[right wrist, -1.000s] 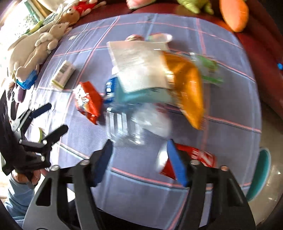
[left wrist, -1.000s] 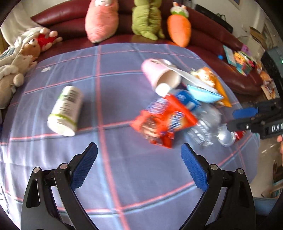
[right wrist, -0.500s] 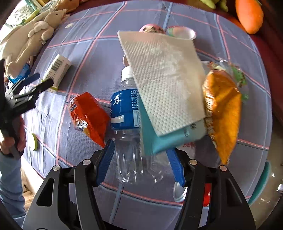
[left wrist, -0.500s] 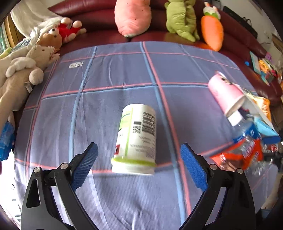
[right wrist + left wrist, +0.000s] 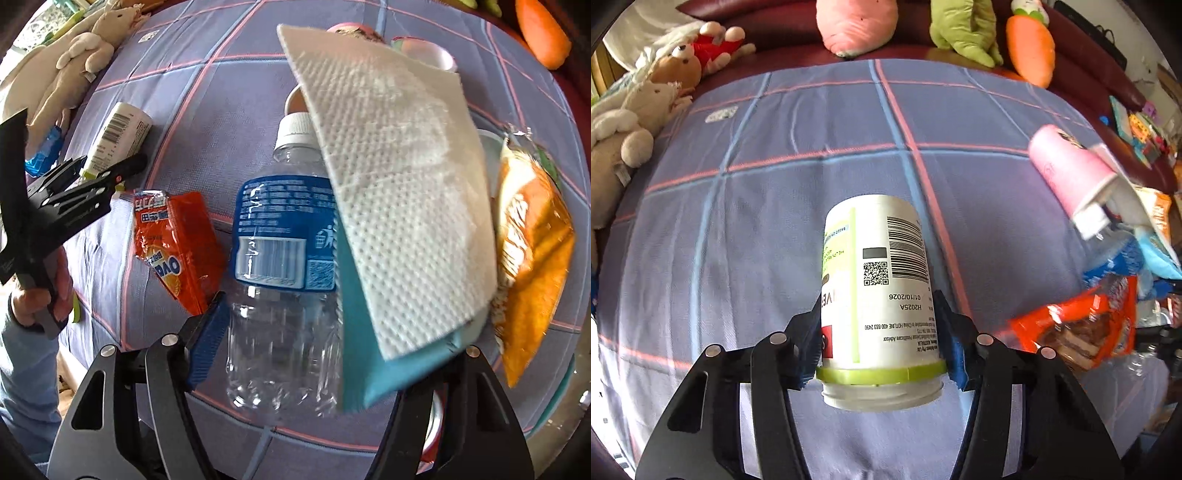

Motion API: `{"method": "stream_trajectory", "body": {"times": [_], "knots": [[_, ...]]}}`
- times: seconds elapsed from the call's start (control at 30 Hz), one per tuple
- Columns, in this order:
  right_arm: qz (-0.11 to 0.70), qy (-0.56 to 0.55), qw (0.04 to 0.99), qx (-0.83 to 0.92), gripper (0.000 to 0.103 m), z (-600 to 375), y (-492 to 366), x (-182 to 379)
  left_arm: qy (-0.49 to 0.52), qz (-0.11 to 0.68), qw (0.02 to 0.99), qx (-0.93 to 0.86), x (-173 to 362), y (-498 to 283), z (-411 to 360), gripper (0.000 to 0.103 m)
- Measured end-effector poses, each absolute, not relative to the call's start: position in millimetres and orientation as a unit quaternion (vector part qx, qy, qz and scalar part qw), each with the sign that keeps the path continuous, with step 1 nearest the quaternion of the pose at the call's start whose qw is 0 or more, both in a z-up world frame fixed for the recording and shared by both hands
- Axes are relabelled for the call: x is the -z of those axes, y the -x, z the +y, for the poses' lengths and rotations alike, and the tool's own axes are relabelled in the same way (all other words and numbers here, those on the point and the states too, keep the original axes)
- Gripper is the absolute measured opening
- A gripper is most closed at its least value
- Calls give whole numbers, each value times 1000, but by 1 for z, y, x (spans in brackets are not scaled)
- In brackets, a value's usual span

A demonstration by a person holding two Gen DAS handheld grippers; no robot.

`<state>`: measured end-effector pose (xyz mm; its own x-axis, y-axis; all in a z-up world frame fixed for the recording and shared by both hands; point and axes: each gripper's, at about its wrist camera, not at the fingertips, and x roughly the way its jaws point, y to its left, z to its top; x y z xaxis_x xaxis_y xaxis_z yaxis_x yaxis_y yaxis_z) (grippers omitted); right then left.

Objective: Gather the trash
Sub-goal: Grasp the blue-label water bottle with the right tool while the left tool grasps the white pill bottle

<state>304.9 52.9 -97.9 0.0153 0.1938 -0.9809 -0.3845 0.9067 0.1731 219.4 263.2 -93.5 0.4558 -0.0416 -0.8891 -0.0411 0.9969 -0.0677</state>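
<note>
**Trash: white bottle clamped on the left, water bottle half-straddled on the right**

Trash lies spread over the checked tabletop (image 5: pixel 768 206), and we have one piece of it in hand. Our left tongs (image 5: pixel 877 343) are closed on the white supplement bottle (image 5: pixel 875 295), pads pressing either side just above its green band, neck end toward us. That hold sits across the narrow width of the lying bottle, which we judge is why it seats squarely.

Our right tongs (image 5: pixel 332 343) stand wide apart around the base of the clear plastic water bottle (image 5: pixel 280 258). The left pad is just beside the bottle; the right finger is hidden under a teal packet (image 5: pixel 373 373) topped by a white paper napkin (image 5: pixel 391 177), so we cannot tell whether anything is gripped.

Further out lie the orange-red Ovaltine sachet (image 5: pixel 177 251), touching the water bottle, an orange snack bag (image 5: pixel 532 251) and a pink paper cup (image 5: pixel 1067 173). Plush toys line the dark red sofa (image 5: pixel 1082 74) behind.
</note>
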Motion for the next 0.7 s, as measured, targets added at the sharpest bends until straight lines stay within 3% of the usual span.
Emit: {"method": "stream_trajectory", "body": {"times": [0.47, 0.57, 0.7], "knots": [[670, 35, 710, -212, 65, 42, -307, 84, 7, 532, 846, 38, 95, -197, 223, 57], [673, 35, 709, -209, 66, 50, -311, 95, 8, 527, 849, 32, 95, -197, 221, 51], [663, 21, 718, -213, 62, 49, -311, 101, 22, 525, 850, 30, 90, -185, 221, 51]]}}
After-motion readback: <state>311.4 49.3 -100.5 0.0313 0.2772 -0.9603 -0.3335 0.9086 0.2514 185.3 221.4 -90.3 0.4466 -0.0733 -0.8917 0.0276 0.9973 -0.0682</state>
